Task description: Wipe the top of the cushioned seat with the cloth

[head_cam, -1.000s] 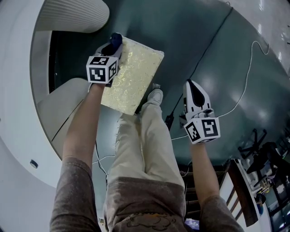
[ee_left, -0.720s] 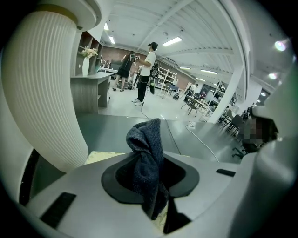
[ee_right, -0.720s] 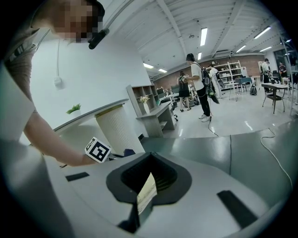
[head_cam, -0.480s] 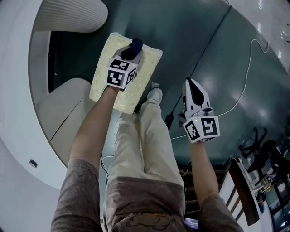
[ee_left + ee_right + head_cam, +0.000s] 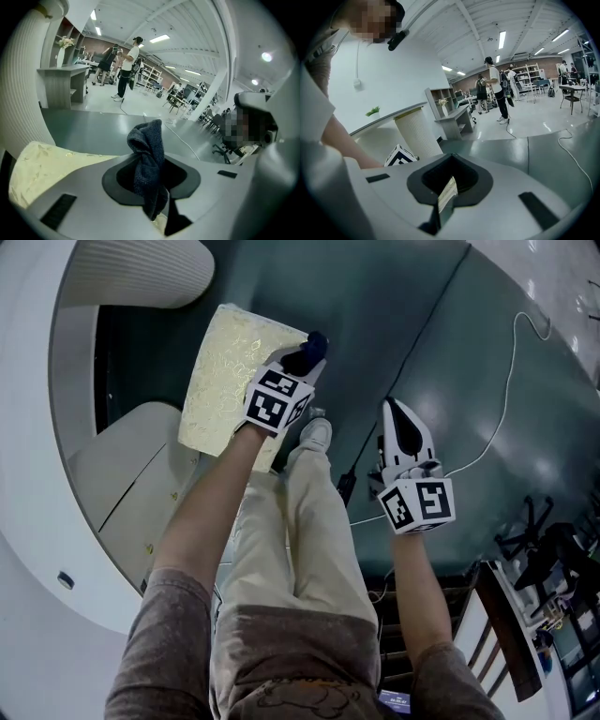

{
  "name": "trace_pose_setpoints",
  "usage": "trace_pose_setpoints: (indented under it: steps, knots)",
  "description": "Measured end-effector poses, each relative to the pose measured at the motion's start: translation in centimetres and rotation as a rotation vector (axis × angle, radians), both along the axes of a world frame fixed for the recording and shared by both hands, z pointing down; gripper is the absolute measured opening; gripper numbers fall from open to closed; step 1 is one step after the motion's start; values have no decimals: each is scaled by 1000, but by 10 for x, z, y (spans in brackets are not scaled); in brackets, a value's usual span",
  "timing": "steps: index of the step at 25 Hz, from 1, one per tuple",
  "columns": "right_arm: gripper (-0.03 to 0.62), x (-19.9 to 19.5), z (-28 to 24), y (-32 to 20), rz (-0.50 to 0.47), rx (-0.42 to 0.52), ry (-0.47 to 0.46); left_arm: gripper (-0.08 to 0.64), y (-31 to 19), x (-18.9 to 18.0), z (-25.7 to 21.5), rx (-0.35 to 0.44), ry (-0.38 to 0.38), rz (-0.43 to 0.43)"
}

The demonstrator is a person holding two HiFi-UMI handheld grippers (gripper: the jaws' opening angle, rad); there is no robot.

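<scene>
Head view looked steeply down on my two arms and my legs in beige trousers. At the far left stood a white curved structure. Next to it was the cushioned seat, pale yellow with a leaf-like pattern, over the dark green floor. My left gripper was at the right edge of the seat, near its far corner, and its marker cube covered a part of that edge. Left gripper view showed its jaws clenched on the cloth, a dark blue knitted one, which stuck up from the jaws in a bunch. Whether the cloth touched the seat, I could not tell. My white shoe was just beside the near right corner of the seat. More to the right, well apart from the seat, my right gripper hung over the floor. Right gripper view showed its jaws pressed together, gripping no object. A thin white cable ran over the floor at the far right.
</scene>
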State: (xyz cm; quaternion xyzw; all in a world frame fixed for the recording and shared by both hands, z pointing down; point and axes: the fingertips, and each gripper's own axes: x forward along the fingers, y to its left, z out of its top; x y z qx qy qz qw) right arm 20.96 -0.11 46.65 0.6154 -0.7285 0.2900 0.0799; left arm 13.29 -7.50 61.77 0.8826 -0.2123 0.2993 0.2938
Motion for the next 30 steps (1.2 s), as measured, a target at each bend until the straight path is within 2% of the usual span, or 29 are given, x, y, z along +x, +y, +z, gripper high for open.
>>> trace_pose_setpoints:
  steps: [3, 6, 11, 14, 19, 24, 30]
  knots:
    - [6, 3, 0, 4, 8, 2, 4, 100, 13, 13, -1, -36, 28, 21]
    - [6, 3, -2, 7, 12, 5, 8, 100, 23, 21, -10, -39, 54, 51]
    - [6, 2, -2, 12, 28, 15, 8, 100, 29, 21, -31, -34, 101, 62]
    - [6, -2, -6, 12, 31, 19, 4, 100, 29, 14, -40, -29, 104, 62]
    - [6, -15, -13, 10, 18, 27, -6, 100, 18, -22, -49, -8, 70, 20]
    - [6, -29, -13, 5, 8, 20, -8, 100, 3, -74, -48, 34, 16, -20]
    - [6, -44, -14, 0, -18, 29, -7, 100, -24, -145, -40, 46, -56, -144]
